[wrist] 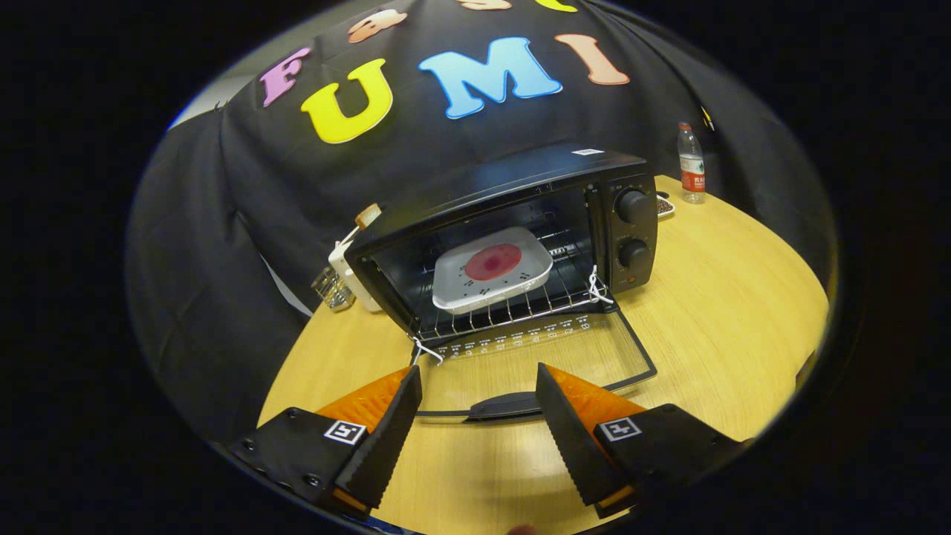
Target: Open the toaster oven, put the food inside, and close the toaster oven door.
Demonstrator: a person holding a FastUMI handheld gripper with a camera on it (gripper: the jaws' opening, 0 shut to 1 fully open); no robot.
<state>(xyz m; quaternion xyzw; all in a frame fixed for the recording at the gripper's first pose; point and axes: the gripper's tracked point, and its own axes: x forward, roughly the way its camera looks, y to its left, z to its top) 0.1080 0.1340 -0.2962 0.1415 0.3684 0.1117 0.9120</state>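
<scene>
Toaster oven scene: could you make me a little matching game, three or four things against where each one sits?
Things:
1. white tray
2. door handle
3. water bottle
4. gripper

Places:
A. far side of the table, beyond the oven
B. on the oven's wire rack
C. open, fingers either side of the handle, not touching it
D. outer edge of the lowered door

Pairs: 1-B, 2-D, 3-A, 4-C
</scene>
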